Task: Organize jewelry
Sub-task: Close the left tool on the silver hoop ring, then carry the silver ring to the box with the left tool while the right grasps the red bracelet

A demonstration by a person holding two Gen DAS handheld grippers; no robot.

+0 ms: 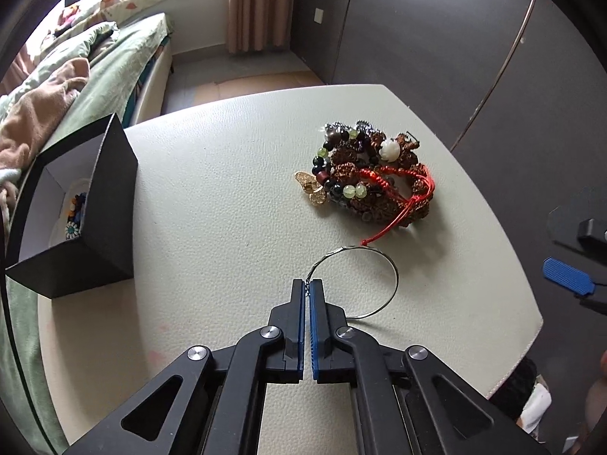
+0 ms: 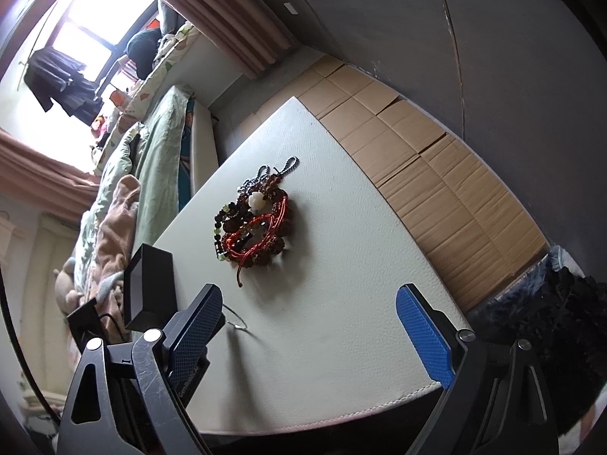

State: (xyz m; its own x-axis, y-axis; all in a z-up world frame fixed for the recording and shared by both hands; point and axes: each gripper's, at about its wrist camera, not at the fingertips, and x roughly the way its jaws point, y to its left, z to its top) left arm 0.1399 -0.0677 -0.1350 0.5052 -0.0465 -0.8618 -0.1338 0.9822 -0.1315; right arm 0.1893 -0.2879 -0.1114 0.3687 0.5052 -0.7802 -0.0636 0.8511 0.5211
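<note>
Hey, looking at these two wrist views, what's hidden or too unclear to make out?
- Black open-topped box: left wrist view, its near wall hides most of the contents; only some colourful beads show.
- Thin silver wire bangle: right wrist view, mostly hidden behind the right gripper's finger; left wrist view, its near arc hidden by the left gripper.
- Tangled pile of beaded bracelets: piece count unclear in both views.

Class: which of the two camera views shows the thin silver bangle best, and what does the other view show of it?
The left wrist view: nearly the whole silver bangle lies in view on the white table, its near edge pinched in the left gripper. The right wrist view shows only a short arc beside the open right gripper's finger.
</note>
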